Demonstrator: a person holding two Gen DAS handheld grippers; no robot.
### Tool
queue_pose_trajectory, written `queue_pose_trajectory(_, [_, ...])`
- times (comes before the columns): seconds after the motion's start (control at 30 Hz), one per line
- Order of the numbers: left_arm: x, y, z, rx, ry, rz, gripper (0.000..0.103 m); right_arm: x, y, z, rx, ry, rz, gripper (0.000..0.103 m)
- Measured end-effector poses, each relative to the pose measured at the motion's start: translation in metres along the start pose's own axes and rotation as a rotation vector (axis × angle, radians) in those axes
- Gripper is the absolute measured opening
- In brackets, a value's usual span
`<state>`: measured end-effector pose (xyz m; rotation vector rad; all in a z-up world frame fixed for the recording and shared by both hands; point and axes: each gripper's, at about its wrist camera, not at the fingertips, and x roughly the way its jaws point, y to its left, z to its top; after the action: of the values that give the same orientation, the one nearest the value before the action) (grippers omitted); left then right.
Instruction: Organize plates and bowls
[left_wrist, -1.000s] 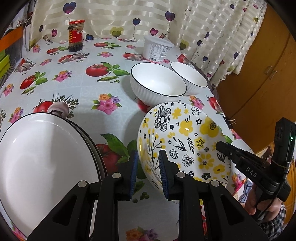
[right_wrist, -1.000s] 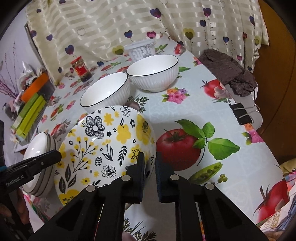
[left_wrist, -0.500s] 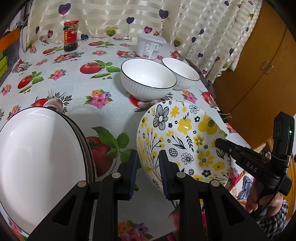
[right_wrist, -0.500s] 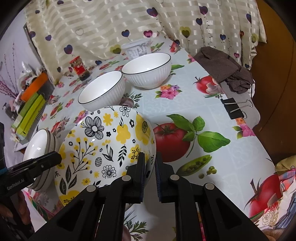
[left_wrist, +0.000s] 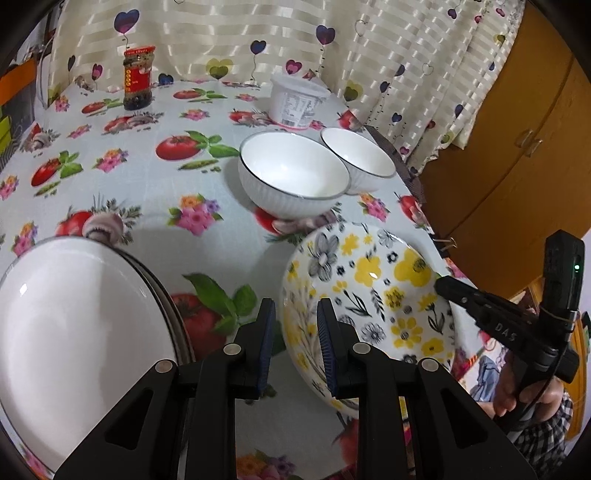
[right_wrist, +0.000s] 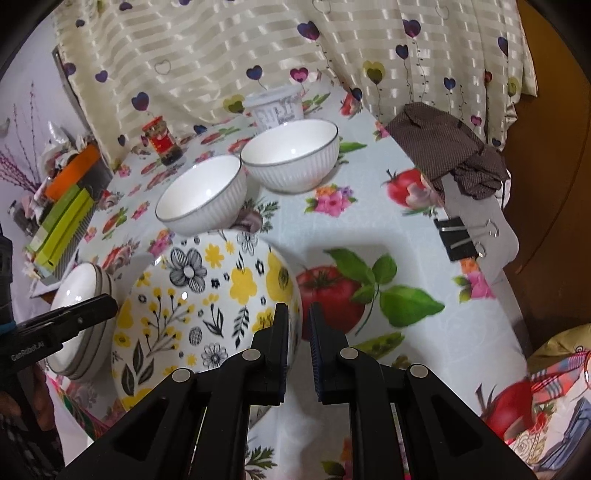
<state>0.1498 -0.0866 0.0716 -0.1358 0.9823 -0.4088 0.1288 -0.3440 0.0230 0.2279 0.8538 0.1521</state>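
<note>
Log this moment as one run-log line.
phase: floral yellow-and-black bowl held tilted over table | left gripper: on near rim | right gripper: shut on far rim | white plate stack: untouched

- The floral bowl (left_wrist: 369, 295) sits higher off the tablecloth (left_wrist: 147, 192) than before.
- The two white bowls (left_wrist: 293, 173) now appear farther beyond the floral bowl.

The left hand-held gripper (left_wrist: 295, 339) straddles the flowered bowl's (left_wrist: 369, 295) rim, white plates (left_wrist: 74, 332) stacked beside it.
</note>
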Motion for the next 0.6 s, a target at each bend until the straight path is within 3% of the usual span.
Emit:
queue_pose_trajectory(0.27, [0.000,0.010,0.036,0.010,-0.033,0.017,0.024,0.006,0.014,0.032,-0.037,-0.025,0.018,0.013])
queue_pose_trajectory(0.6, [0.018,0.028,0.074,-0.003,-0.021,0.031,0.024,0.030,0.026,0.071,-0.035,-0.007,0.051,0.024])
